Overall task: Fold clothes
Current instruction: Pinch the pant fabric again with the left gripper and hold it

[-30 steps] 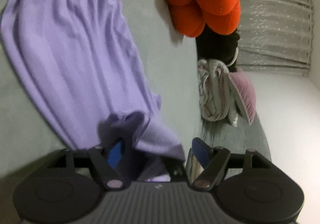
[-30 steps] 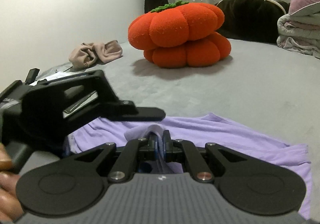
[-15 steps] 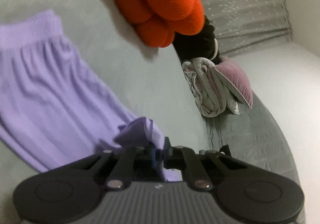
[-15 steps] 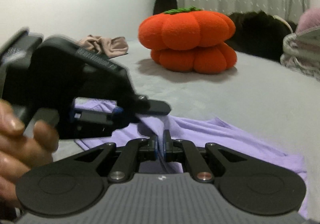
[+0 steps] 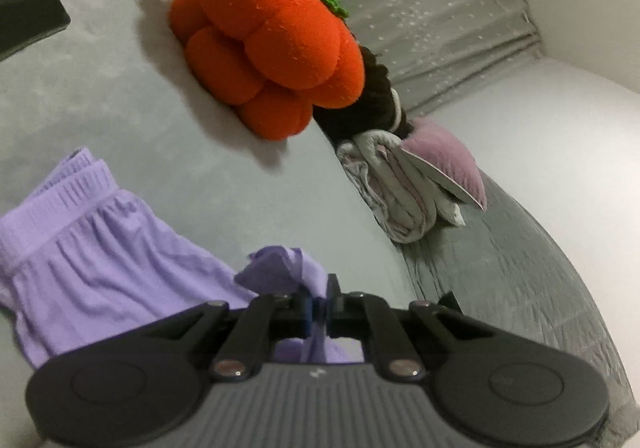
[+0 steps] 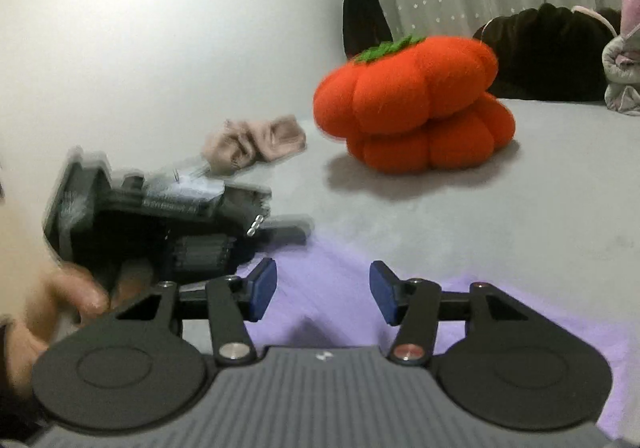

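Since 1 second ago, the left gripper has gone from wide open to clamped on a bunched corner of the lilac garment, while the right gripper, pinched shut on that same cloth before, is now letting go. Its jaws are opening, standing roughly halfway apart, and nothing is pressing between the 2 blue pads; the purple fabric is lying flat below them. In the left wrist view, a small peak of cloth is rising out of the closed jaws, and the rest of the garment is trailing away to the left across the grey bed, with its gathered waistband at the far left edge. In the right wrist view, the left gripper is appearing as a blurred black shape at the left, held by a person's hand, just beside the right gripper's left finger.

An orange pumpkin cushion is sitting well beyond the garment on the bed. Behind it, a dark plush item is lying against the curtain, and a folded grey-and-pink bundle is resting near the bed's edge. A crumpled beige cloth is lying to the left of the cushion, near the white wall.
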{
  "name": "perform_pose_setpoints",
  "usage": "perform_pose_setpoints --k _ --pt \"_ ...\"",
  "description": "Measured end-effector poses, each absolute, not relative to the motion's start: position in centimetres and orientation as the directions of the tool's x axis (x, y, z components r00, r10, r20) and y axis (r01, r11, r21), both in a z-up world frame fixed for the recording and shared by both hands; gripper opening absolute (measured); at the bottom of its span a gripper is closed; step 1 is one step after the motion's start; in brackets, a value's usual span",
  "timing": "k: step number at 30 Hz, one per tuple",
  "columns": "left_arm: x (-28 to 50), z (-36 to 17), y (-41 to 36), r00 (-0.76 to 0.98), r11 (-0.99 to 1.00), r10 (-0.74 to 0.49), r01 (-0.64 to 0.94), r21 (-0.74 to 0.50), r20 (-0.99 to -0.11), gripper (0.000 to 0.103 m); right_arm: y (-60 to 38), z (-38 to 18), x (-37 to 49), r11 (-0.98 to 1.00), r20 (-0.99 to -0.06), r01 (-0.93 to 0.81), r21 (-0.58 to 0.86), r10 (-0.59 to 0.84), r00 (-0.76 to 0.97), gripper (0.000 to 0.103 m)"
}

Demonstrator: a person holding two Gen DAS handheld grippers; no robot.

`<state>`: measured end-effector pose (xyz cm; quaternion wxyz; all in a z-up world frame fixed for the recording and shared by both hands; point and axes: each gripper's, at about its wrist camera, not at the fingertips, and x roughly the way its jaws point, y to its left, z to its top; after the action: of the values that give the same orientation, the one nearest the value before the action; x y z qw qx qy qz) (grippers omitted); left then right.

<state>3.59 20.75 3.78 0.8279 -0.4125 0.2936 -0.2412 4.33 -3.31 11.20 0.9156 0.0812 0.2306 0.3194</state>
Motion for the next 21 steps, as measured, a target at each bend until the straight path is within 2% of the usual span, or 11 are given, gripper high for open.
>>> perform_pose_setpoints --k 2,5,10,16,21 --pt "2.8 4.3 19.9 0.702 0.583 -0.651 0.22 -0.782 -0.288 0.005 -5.0 11.9 7.8 0.749 -0.408 -0.585 0.311 0.662 0.629 0.056" --pt "1.6 5.5 17.5 0.694 0.666 -0.648 0.317 -0.675 -0.314 0.005 -5.9 10.6 14.2 0.638 -0.519 -0.64 0.428 0.753 0.404 0.056" --pt "-0.5 5.8 11.5 0.667 0.821 -0.571 0.474 -0.318 -0.479 0.005 -6.5 9.6 16.3 0.572 -0.64 -0.712 0.407 0.735 0.224 0.056" --pt "-4.2 4.8 5.7 0.66 0.77 -0.506 0.635 0.054 -0.556 0.005 -6.4 9.5 14.8 0.6 -0.703 -0.667 0.442 0.693 0.157 0.057" --pt "-5.7 3.7 3.3 0.675 0.712 -0.458 0.668 0.216 -0.578 0.005 -4.8 11.0 12.5 0.575 -0.73 -0.677 0.46 0.678 0.079 0.057"
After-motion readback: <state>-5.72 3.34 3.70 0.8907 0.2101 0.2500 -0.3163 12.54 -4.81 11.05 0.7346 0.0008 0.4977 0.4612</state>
